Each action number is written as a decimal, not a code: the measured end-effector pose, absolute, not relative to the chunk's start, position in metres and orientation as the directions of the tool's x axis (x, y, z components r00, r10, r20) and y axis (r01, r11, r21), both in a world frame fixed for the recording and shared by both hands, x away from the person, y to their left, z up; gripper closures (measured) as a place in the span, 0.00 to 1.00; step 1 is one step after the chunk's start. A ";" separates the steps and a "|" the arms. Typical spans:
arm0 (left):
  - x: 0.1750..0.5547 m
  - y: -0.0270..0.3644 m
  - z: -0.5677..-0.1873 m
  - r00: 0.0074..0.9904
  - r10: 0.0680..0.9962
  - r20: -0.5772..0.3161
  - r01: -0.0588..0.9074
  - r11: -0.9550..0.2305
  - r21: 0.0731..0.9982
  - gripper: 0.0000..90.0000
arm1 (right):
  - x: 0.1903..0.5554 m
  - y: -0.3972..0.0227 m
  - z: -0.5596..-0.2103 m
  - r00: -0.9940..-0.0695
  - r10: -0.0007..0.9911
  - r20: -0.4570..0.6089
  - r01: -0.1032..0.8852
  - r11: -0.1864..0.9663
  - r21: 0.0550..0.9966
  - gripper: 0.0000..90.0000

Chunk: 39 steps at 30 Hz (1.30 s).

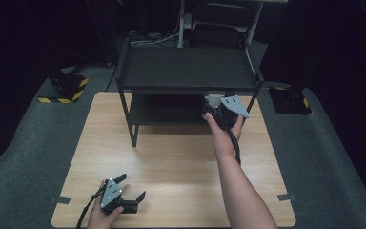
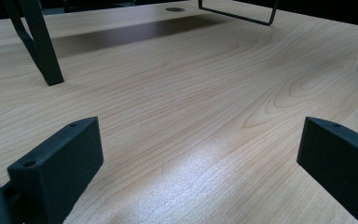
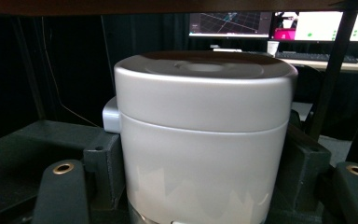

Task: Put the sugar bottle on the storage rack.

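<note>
Step in hand: the right hand-held gripper (image 1: 214, 110) is at the lower shelf (image 1: 164, 113) of the black two-tier rack (image 1: 186, 71), at about 1 o'clock from the bench (image 1: 171, 162) centre. Its jaws are clamped on a white lidded canister (image 3: 200, 140), one jaw pressed to each side of the body below the lid seam. The canister stands upright, with a small tab on the lid's left edge. Whether its base rests on the shelf or hangs just above it cannot be told; the top shelf's underside runs close over the lid.

The left hand-held gripper (image 1: 132, 188) rests low at about 7 o'clock near the bench's front edge, jaws wide apart over bare wood and holding nothing.

Judgement: the canister is either being set on or taken off the lower shelf. The next move calls for keeping it level and travelling low and straight, since clearance under the top shelf looks slight and the rack's right front leg (image 1: 254, 102) stands close by.
</note>
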<state>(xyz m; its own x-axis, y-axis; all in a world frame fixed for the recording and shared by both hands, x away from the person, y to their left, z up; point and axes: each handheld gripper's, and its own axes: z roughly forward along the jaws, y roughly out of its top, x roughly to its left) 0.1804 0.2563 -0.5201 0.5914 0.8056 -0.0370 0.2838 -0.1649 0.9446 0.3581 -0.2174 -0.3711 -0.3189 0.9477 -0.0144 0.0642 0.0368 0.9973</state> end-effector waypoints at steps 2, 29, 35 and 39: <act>0.180 0.256 -0.520 0.591 0.806 -0.037 0.283 -0.165 0.945 0.01 | 0.362 -0.218 -0.375 -0.317 0.948 -0.019 0.048 0.036 0.998 0.33; 0.181 0.257 -0.520 0.594 0.803 -0.040 0.285 -0.163 0.945 0.01 | 0.369 -0.219 -0.382 -0.317 0.948 0.009 0.051 0.007 0.999 0.32; 0.181 0.257 -0.520 0.594 0.804 -0.039 0.284 -0.164 0.945 0.01 | 0.370 -0.227 -0.379 -0.342 0.939 0.042 0.074 -0.018 0.997 0.08; 0.181 0.257 -0.520 0.593 0.805 -0.039 0.284 -0.164 0.945 0.01 | 0.368 -0.229 -0.378 -0.367 0.930 0.013 0.071 0.014 0.997 0.00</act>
<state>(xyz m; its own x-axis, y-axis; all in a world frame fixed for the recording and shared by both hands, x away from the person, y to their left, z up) 0.1808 0.2566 -0.5202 0.5925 0.8046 -0.0385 0.2840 -0.1639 0.9447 0.3677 -0.2286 -0.3776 -0.3671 0.9301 0.0130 0.0707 0.0140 0.9974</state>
